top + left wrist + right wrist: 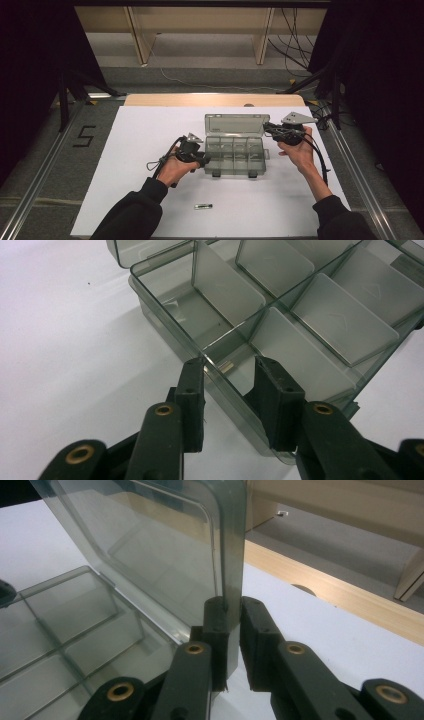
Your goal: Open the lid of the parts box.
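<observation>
Organizer box (234,148), smoky clear w/ dividers: right tool (232,605) pinches lid (165,550), left tool (229,371) open.

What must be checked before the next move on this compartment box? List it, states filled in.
1. Lid raised upright: ok.
2. Right gripper clamped on the lid's edge: ok.
3. Left gripper gripping the box wall: not ok, it straddles the wall with a gap.
4. Small piece in the near compartment identified: cannot tell.
5. Small dark item on the sheet, apart from both hands: ok.
</observation>
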`<state>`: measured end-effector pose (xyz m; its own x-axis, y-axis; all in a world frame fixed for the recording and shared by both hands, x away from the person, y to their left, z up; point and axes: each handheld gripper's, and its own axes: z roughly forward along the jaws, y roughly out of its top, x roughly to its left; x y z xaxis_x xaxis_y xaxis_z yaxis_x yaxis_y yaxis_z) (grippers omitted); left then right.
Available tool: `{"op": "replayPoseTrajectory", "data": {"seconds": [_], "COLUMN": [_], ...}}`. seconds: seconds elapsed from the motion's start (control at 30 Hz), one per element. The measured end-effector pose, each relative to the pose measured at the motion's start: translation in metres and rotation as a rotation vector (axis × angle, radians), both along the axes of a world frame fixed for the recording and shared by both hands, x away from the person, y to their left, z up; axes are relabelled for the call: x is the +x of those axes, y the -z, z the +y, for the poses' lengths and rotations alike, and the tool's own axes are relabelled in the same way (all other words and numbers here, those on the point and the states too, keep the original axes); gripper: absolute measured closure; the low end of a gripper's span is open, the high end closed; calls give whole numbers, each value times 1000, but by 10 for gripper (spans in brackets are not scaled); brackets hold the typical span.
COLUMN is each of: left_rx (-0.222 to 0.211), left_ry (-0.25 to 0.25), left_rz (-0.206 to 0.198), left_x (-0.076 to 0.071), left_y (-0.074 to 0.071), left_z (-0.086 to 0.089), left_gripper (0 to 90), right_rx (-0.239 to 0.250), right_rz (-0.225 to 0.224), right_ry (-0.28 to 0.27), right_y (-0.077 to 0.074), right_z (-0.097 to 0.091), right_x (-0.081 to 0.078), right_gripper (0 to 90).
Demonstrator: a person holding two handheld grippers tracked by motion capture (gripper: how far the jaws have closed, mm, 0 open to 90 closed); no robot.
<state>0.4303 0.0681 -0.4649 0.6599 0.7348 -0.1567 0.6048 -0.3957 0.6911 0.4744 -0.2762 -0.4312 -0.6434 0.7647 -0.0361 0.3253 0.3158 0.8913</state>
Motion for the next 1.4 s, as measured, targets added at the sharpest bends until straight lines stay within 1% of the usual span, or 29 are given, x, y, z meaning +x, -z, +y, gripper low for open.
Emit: {"op": "replayPoseTrajectory", "data": {"seconds": [0.03,0.1,0.13,0.17,0.2,0.23,0.27,0.3,0.33,0.37,0.4,0.43,0.47,0.5,0.6,0.67,0.7,0.77,0.8,0.83,0.87,0.9,0.93,1.0,1.07,1.17,1.23,1.33,1.4], "left_rx": [-5,-5,-10,-1,0,-2,-10,-10,-11,-9,-11,-7,-7,-13,-6,-10,-8,-7,-7,-7,-13,-10,-13,-10,-11,-6,-9,-9,-11], "left_ry": [-2,-12,-16,-19,-19,-22,-29,-27,-31,-26,-28,-27,-27,-29,-23,-26,-24,-31,-33,-34,-38,-41,-40,-37,-37,-36,-32,-34,-34], "left_rz": [8,12,13,11,10,12,12,17,14,16,17,16,15,14,18,19,20,17,18,18,16,18,19,19,19,15,22,22,24], "left_x": [0,0,-1,-1,-1,-1,-1,-1,-1,-1,-1,-1,-1,-1,-1,-1,-2,-2,-2,-2,-3,-3,-3,-3,-4,-4,-4,-4,-4], "left_y": [0,0,0,0,0,0,0,0,0,0,0,0,0,0,0,0,0,0,0,0,0,0,0,-1,0,0,-1,-1,-1], "left_z": [0,0,-1,-1,-1,-1,-1,-1,-1,-1,-1,-1,-1,-1,0,-1,0,-1,-1,-1,-2,-2,-2,-2,-2,-2,-2,-3,-3], "left_gripper": [656,663,665,666,669,669,670,671,672,672,672,672,672,672,672,672,673,673,673,673,673,672,671,671,670,669,668,662,660], "right_rx": [0,2,7,4,18,18,16,27,29,37,39,40,40,53,70,73,70,79,74,66,60,50,49,43,55,66,57,33,25], "right_rz": [0,-4,8,-1,12,12,1,17,11,40,32,44,36,55,52,71,59,77,78,97,95,109,117,124,126,131,151,146,158], "right_ry": [0,9,18,24,37,37,45,55,63,71,84,83,92,99,110,122,128,136,142,141,151,156,141,154,168,172,179,177,183], "right_y": [0,0,-1,0,-1,-1,0,0,0,-1,-1,-1,-1,0,2,1,2,2,1,0,-1,-2,-3,-3,-2,0,-2,-3,-4], "right_z": [0,0,1,1,2,2,2,2,3,4,5,5,5,6,5,7,6,7,8,8,10,10,10,11,12,12,14,16,18], "right_x": [0,3,3,5,7,7,9,10,13,13,15,17,19,20,24,25,26,28,29,30,32,32,34,36,38,41,42,45,46], "right_gripper": [827,831,833,835,839,839,840,842,843,844,845,846,847,847,848,848,848,848,848,848,848,848,848,848,848,846,845,846,846]}}
